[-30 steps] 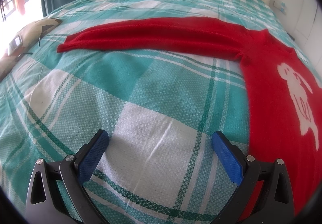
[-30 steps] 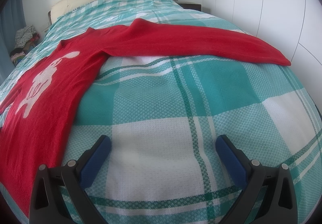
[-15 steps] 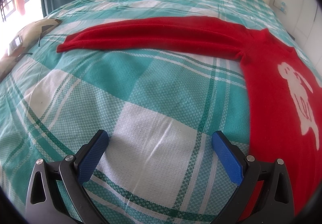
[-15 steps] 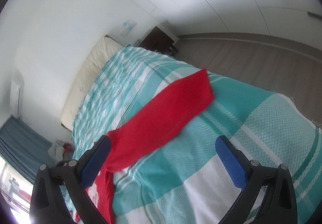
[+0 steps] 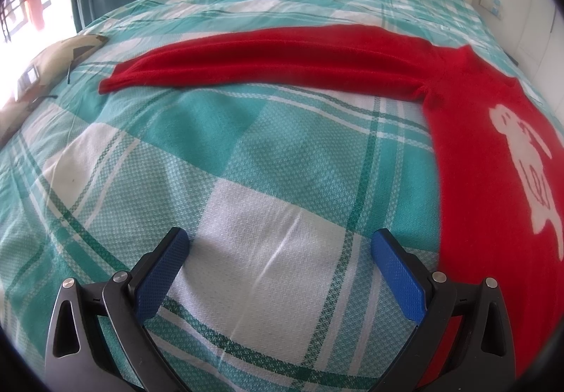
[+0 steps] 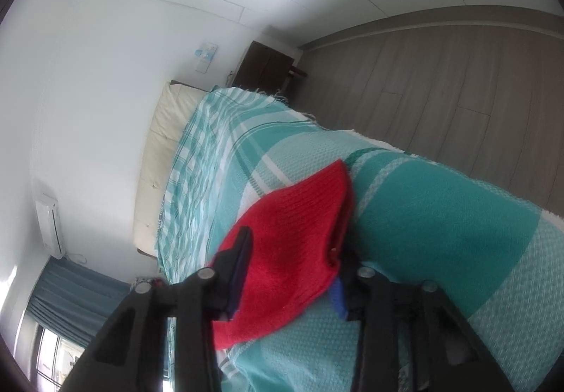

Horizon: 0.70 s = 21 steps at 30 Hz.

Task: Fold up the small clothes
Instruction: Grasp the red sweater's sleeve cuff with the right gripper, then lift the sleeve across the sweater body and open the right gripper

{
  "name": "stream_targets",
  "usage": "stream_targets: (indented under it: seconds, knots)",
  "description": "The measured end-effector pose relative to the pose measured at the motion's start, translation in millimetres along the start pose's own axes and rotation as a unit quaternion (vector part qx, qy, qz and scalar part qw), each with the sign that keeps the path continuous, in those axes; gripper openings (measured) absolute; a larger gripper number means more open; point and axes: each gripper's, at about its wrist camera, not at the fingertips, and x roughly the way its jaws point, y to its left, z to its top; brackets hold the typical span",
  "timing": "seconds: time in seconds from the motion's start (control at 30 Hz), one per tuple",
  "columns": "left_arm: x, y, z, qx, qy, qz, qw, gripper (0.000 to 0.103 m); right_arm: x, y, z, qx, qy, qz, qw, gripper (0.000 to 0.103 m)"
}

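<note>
Bed point(image 5: 246, 152) under a teal-and-white check cover, bearing a red sweater point(image 5: 493, 152) spread flat, front up, with a white animal motif on the chest. Its body lies at the right of the left wrist view; one sleeve point(image 5: 268, 61) runs straight leftward across the cover, cuff end lying free. The other sleeve's cuff point(image 6: 299, 244) sits between the fingers of the right gripper point(image 6: 289, 272), near the bed's edge above the floor point(image 6: 440, 82). The right jaws have narrowed around the cuff; whether the pads already bite the knit cannot be told, since the view is blurred. The left gripper point(image 5: 280, 272) hangs over bare cover beside the sweater's side, jaws wide apart, holding nothing.

Risks, as judged: a shallow or one-layer pinch could let the soft knit slip out when the sleeve is lifted. Catching the cover along with the cuff would drag and wrinkle the whole sweater. With the body unpinned, a pull may shift it askew.
</note>
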Motion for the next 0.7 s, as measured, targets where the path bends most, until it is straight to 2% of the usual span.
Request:
stream_targets:
  seconds: [0.07, 0.13, 0.2, 0.27, 0.4, 0.5, 0.6, 0.7]
  knots:
    - [0, 0, 0, 0.000, 0.000, 0.000, 1.0000, 0.103, -1, 1, 1, 0.002, -0.009, -0.004, 1.000, 0.003]
    - [0, 0, 0, 0.000, 0.000, -0.001, 1.0000, 0.103, -7, 27, -1, -0.043, -0.027, -0.028, 0.998, 0.004]
    - [0, -1, 0, 0.000, 0.001, 0.000, 1.0000, 0.103, -9, 69, -7, -0.103, -0.028, -0.023, 0.994, 0.004]
    - [0, -2, 1, 0.002, 0.002, 0.003, 1.0000, 0.103, -10, 128, -19, -0.170, -0.021, 0.006, 0.985, 0.004]
    - [0, -3, 2, 0.004, 0.006, 0.006, 1.0000, 0.103, 2, 258, -73, -0.308, 0.015, 0.072, 0.949, 0.004]
    - [0, -2, 2, 0.004, 0.007, 0.005, 1.0000, 0.103, 28, 336, -138, -0.378, 0.065, 0.112, 0.917, 0.004]
    - [1, -3, 3, 0.004, 0.008, 0.004, 1.0000, 0.103, 66, 378, -212, -0.418, 0.115, 0.125, 0.892, 0.004]
    - [1, -3, 3, 0.004, 0.008, 0.004, 1.0000, 0.103, 111, 396, -282, -0.453, 0.166, 0.117, 0.868, 0.004]
